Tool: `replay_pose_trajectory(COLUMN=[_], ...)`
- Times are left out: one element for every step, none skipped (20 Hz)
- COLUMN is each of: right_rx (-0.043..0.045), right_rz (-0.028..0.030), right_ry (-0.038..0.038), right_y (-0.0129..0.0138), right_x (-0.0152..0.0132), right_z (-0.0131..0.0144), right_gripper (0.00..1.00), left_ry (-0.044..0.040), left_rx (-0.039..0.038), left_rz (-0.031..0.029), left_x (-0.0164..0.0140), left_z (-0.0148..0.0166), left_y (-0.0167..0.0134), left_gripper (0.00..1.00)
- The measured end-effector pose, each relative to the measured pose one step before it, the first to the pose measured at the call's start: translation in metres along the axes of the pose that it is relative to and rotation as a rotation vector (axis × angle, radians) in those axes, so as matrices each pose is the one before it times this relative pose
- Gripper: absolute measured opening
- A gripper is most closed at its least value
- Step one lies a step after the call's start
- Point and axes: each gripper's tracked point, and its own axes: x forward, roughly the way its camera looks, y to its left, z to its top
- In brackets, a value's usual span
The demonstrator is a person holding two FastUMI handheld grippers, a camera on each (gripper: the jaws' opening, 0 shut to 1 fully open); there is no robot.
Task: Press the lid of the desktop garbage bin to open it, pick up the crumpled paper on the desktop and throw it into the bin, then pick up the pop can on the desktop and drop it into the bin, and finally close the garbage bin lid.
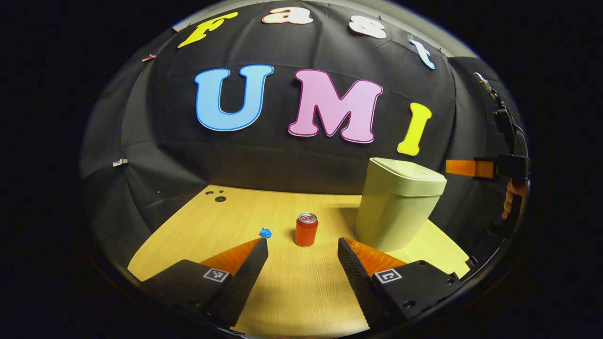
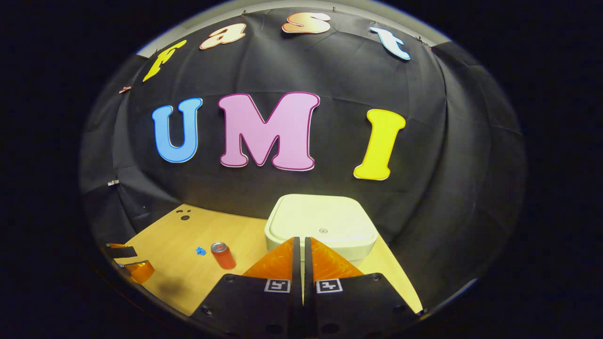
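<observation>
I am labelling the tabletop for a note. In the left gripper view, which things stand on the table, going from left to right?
crumpled paper → pop can → garbage bin, its lid shut.

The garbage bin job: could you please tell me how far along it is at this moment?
Nothing looks done yet. The garbage bin has its lid down; the blue crumpled paper and the red pop can stand on the desktop. In hand: the right gripper, shut, hovers above the lid's front edge, apparently about to press. The left gripper waits open. Left: opening, both throws, closing.
</observation>
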Motion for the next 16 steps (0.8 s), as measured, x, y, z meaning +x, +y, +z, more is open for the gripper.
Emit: replay_pose_trajectory(right_rx=[0.00340, -0.00177, -0.00625, -0.00734, -0.00573, -0.00586, -0.00686, -0.00841, -0.00805, -0.00294, 0.00089, 0.00038, -0.00197, -0.00204, -0.00024, -0.00003], right_rz=[-0.00665, -0.00731, -0.00670, -0.00402, -0.00195, 0.00149, 0.00138, -0.00013, 0.00114, 0.00370, 0.00524, 0.00446, 0.00151, 0.00158, 0.00225, 0.00129], right_ry=[-0.00956, -0.00585, -0.00386, -0.00261, -0.00272, 0.00149, 0.00117, 0.00211, 0.00374, 0.00776, 0.00888, 0.00808, 0.00796, 0.00794, 0.00588, 0.00795], right_y=[-0.00494, -0.00368, -0.00326, -0.00245, -0.00193, -0.00117, -0.00080, -0.00054, -0.00002, 0.00076, 0.00065, 0.00091, -0.00018, -0.00049, -0.00015, -0.00053], right_x=[0.00569, 0.00628, 0.00555, 0.00677, 0.00548, 0.00600, 0.00553, 0.00480, 0.00582, 0.00586, 0.00541, 0.00499, 0.00519, 0.00348, 0.00329, 0.00274], right_z=[0.00599, 0.00329, 0.00263, 0.00300, 0.00239, 0.00009, -0.00007, -0.00152, -0.00137, -0.00286, -0.00334, -0.00374, -0.00355, -0.00336, -0.00353, -0.00303], right_gripper=[0.05, 0.05, 0.05, 0.05, 0.05, 0.05, 0.05, 0.05, 0.05, 0.05, 0.05, 0.05, 0.05, 0.05, 0.05, 0.05], left_ry=[0.00318, 0.00347, 0.00374, 0.00123, -0.00031, 0.00212, 0.00340, 0.00282, 0.00189, 0.00037, -0.00200, -0.00158, -0.00088, 0.00024, -0.00122, -0.00207], left_rx=[-0.00114, 0.00167, 0.00162, -0.00002, -0.00075, -0.00074, 0.00054, 0.00251, 0.00183, 0.00229, 0.00352, 0.00402, 0.00216, -0.00093, -0.00132, -0.00054], left_rz=[0.00764, 0.00851, 0.00797, 0.00460, 0.00517, 0.00464, 0.00558, 0.00745, 0.00600, 0.00495, 0.00549, 0.00495, 0.00567, 0.00462, 0.00398, 0.00566], left_x=[0.00113, 0.00143, 0.00140, 0.00110, 0.00213, 0.00174, 0.00151, 0.00165, 0.00113, 0.00050, 0.00035, 0.00064, 0.00113, 0.00142, 0.00094, 0.00084], left_z=[-0.00113, 0.00045, -0.00154, 0.00075, 0.00042, 0.00030, -0.00125, 0.00020, -0.00109, 0.00077, 0.00004, 0.00112, -0.00092, 0.00114, 0.00027, 0.00155], left_y=[0.00286, 0.00219, 0.00117, 0.00142, 0.00068, 0.00021, -0.00016, 0.00030, -0.00020, -0.00035, -0.00062, 0.00000, 0.00008, -0.00009, -0.00009, 0.00068], left_gripper=[0.96, 0.96, 0.96, 0.96, 0.96, 0.96, 0.96, 0.96, 0.96, 0.96, 0.96, 0.96, 0.96, 0.96, 0.96, 0.96])
